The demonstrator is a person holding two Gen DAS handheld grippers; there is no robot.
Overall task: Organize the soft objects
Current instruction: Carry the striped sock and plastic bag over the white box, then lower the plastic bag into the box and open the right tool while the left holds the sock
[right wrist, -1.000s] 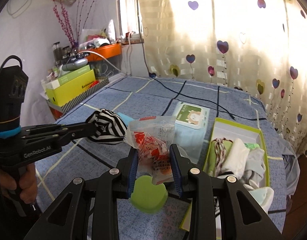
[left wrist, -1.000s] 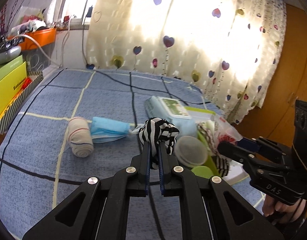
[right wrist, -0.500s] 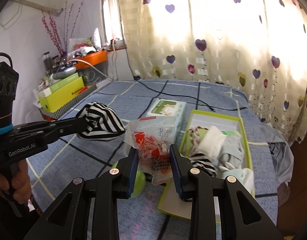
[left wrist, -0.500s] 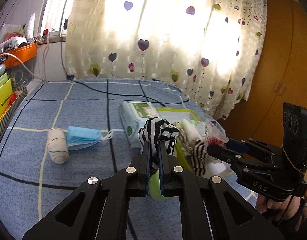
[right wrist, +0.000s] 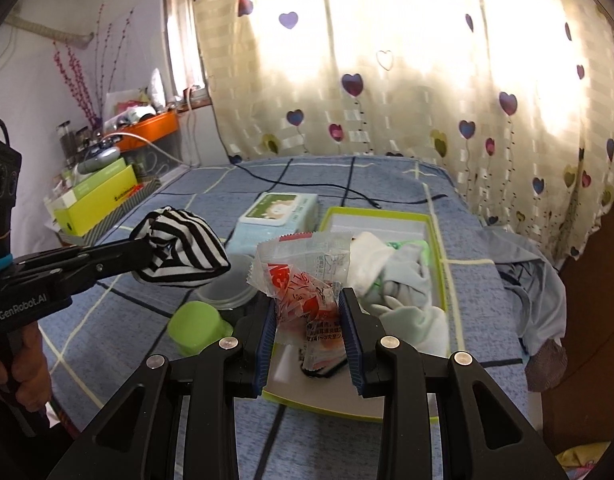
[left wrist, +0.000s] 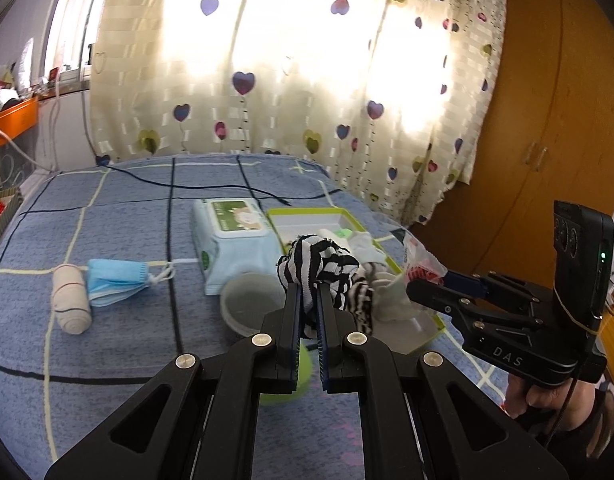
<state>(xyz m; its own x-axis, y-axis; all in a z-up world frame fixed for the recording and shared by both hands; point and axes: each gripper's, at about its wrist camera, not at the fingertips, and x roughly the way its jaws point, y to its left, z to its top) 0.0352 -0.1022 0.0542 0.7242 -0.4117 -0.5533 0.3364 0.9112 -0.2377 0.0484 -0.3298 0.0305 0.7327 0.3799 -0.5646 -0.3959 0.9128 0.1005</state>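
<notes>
Left gripper pinching striped sock, held aloft beside green box near the bed's right edge, likely for dropping in; right gripper clamped on packet above box; mask, bandage roll await by left edge.

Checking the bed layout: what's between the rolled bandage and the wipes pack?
A folded blue face mask lies between the rolled bandage and the wipes pack, touching the bandage; left wrist view shows it.
</notes>
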